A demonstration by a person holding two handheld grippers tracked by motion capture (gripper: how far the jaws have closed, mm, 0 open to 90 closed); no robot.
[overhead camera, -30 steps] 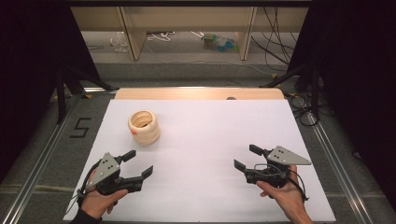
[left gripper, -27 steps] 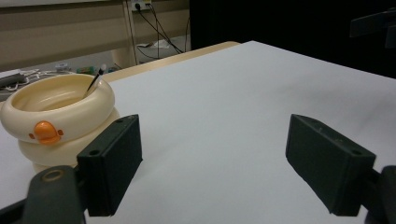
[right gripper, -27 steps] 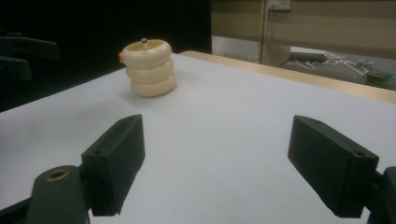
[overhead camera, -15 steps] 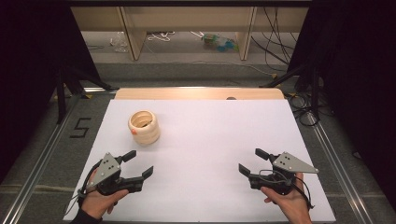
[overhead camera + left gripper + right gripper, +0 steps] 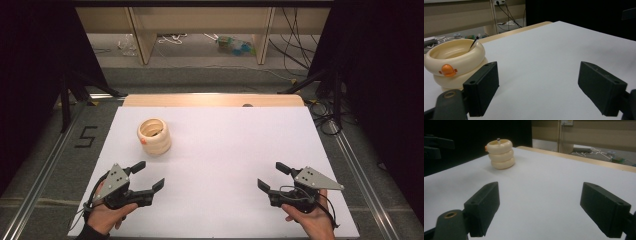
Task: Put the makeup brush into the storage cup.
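Resting low at the near edge of the white surface (image 5: 225,150), the left gripper (image 5: 145,176) and right gripper (image 5: 269,176) sit well apart, each with jaws spread wide and holding nothing, a posture that reads as readiness before a reach. The cream-coloured, ring-stacked plastic holder with an orange duck-bill knob (image 5: 154,135) stands upright toward the far left corner, nearer the left gripper, a thin dark stick (image 5: 473,44) leaning inside it, probably left free-standing so either hand can approach it unobstructed.

Glossy smooth cream plastic ringed cup (image 5: 454,63); matt white table (image 5: 225,150); matt black fingers (image 5: 482,90).
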